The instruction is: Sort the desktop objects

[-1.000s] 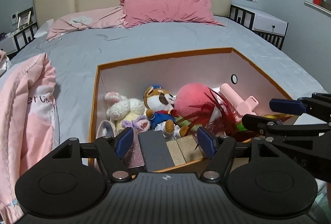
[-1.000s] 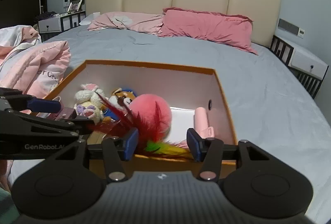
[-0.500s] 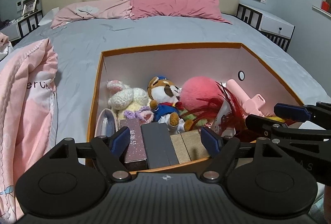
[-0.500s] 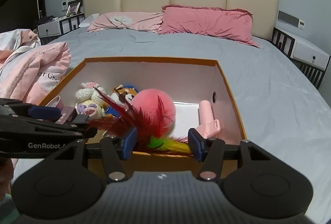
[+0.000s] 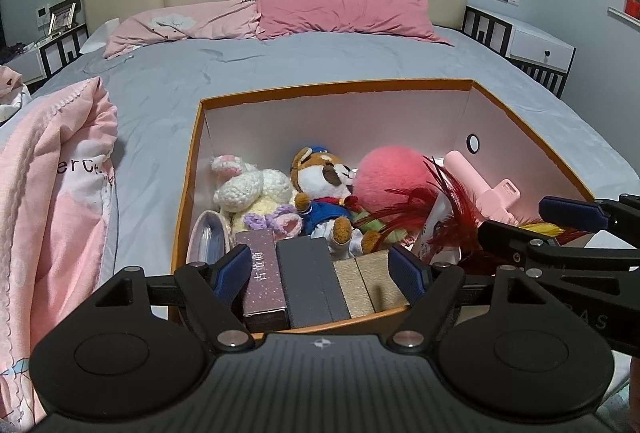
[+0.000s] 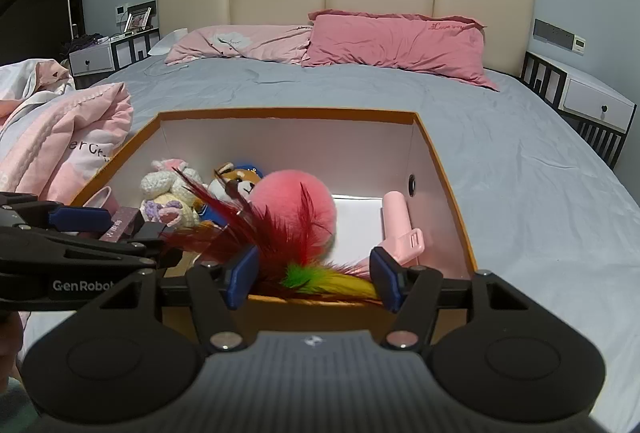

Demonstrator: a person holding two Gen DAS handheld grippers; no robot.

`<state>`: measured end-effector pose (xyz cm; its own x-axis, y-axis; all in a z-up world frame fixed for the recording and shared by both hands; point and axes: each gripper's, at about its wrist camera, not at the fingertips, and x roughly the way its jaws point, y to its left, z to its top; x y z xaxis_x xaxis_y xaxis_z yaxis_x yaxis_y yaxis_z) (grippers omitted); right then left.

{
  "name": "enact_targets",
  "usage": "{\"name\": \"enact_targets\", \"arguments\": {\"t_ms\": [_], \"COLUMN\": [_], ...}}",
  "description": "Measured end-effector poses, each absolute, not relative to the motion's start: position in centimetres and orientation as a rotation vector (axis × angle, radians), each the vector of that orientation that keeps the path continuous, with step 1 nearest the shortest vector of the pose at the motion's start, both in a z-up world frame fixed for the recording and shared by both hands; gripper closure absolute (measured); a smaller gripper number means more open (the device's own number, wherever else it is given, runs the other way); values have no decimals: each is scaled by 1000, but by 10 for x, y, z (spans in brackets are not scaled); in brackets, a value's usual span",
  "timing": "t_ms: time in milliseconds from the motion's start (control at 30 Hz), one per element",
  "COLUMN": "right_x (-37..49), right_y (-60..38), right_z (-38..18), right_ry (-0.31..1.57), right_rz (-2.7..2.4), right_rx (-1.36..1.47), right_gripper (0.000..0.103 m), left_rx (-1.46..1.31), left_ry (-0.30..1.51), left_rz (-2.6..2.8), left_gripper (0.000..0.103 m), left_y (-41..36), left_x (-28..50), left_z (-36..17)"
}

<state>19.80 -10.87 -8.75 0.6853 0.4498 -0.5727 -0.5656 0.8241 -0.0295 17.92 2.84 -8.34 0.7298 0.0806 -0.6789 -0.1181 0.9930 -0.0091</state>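
An orange-rimmed box (image 5: 192, 169) (image 6: 440, 161) sits on the bed. It holds a crocheted bunny (image 5: 252, 193), a fox plush (image 5: 324, 185), a pink fluffy ball (image 5: 384, 173) (image 6: 296, 201), a pink handle tool (image 5: 484, 185) (image 6: 400, 225), red and green feathers (image 6: 280, 233), and flat boxes (image 5: 304, 277) at the near wall. My left gripper (image 5: 320, 271) is open and empty above the near rim. My right gripper (image 6: 310, 279) is open and empty over the near rim by the feathers.
The box lies on a grey bedsheet (image 5: 200, 85). A pink blanket (image 5: 52, 201) is bunched at the left. Pink pillows (image 5: 344, 9) lie by the headboard. Nightstands (image 6: 596, 105) stand on both sides of the bed.
Both grippers have risen and pulled back a little from the box, so more of its inside shows. Both stay open. The objects in the box have not moved.
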Motion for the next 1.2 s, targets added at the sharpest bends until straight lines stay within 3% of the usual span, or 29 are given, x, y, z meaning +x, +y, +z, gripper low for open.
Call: {"name": "enact_targets", "arguments": {"t_ms": [1200], "right_x": [198], "right_y": [-109], "right_z": [-87], "right_ry": [586], "right_rz": [573], "right_rx": [-212], "right_gripper": [39], "left_rx": [-44], "left_ry": [749], "left_rz": [116], "left_gripper": [14], "left_y": [27], "left_x": [180], "left_z": [-84]}}
